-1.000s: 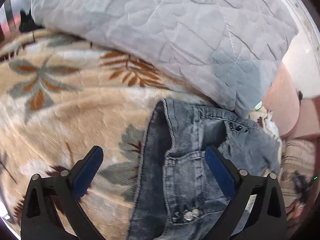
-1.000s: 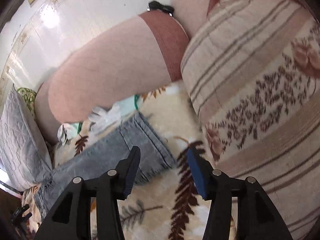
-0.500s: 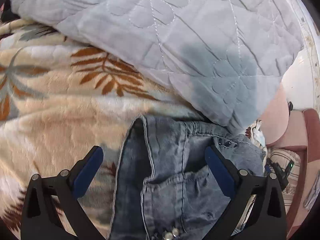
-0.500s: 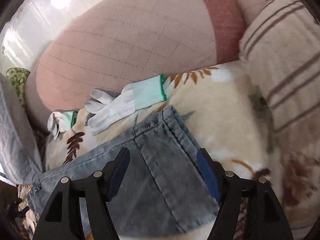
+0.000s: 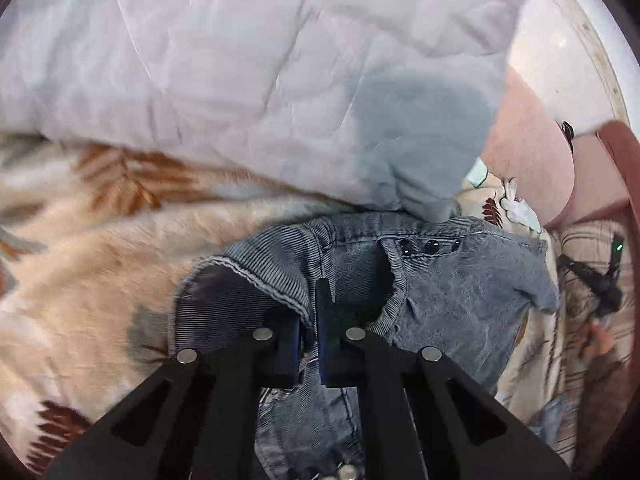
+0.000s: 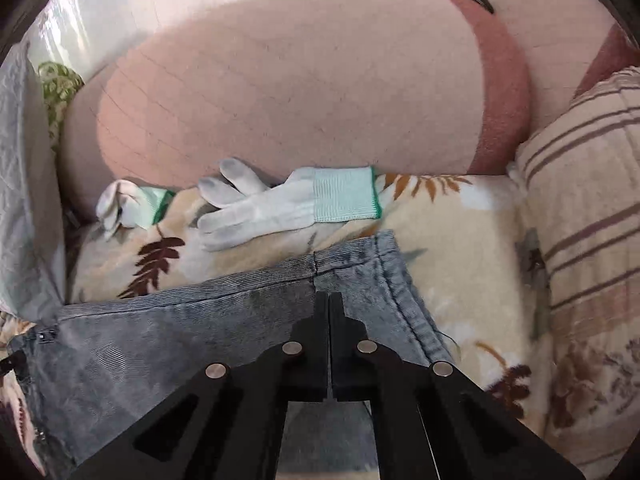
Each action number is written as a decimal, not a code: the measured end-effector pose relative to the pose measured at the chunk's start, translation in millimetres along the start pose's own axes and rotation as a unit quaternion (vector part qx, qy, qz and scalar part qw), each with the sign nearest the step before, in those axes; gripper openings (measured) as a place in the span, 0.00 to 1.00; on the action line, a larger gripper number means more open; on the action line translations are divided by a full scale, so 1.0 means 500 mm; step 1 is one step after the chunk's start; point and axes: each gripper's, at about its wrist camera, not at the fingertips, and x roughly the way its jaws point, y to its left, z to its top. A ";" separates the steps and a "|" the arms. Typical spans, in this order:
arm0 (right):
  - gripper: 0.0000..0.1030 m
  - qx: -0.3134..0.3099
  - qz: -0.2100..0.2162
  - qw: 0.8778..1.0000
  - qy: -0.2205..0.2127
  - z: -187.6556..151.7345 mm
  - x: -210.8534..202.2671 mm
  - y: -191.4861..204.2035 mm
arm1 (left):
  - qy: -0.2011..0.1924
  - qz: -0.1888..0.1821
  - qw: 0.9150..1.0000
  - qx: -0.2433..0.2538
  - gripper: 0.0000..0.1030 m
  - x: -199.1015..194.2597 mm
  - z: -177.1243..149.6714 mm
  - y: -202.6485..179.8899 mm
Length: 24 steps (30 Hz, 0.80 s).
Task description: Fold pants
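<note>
Grey-blue denim pants [image 5: 460, 280] lie on a floral fleece blanket [image 5: 100, 264]. In the left wrist view my left gripper [image 5: 314, 320] is shut on the pants' waistband, and bunched denim shows between its pads just left of the dark fly buttons [image 5: 432, 246]. In the right wrist view the pants [image 6: 160, 340] stretch away to the left. There my right gripper [image 6: 329, 312] is shut on the leg end close to the hem [image 6: 384, 256], its fingers pressed together on the cloth.
A grey quilted pillow [image 5: 260, 72] lies just beyond the waistband. Two white work gloves with green cuffs [image 6: 272, 208] [image 6: 124, 200] lie past the hem against a pink cushion [image 6: 300, 80]. A striped pillow [image 6: 592, 200] stands to the right.
Both grippers moved forward over the pants and went from open to shut, the left on the waistband, the right near the leg hem. The waistband now bunches up at the left fingers.
</note>
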 end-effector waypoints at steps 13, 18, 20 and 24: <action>0.70 0.085 0.041 0.996 0.002 0.033 0.070 -0.070 | 0.033 -0.102 0.985 -0.135 0.66 0.016 0.017 0.138; 0.71 0.061 0.015 0.998 0.010 0.036 0.160 -0.053 | 0.073 -0.101 0.984 -0.129 0.73 0.086 0.019 0.129; 0.49 0.023 -0.004 1.000 0.009 0.035 0.157 -0.027 | 0.046 -0.099 0.990 -0.085 0.62 0.082 0.017 0.090; 0.11 -0.015 -0.001 1.000 0.000 0.032 0.091 0.002 | 0.031 -0.097 0.993 -0.052 0.05 0.060 0.009 0.043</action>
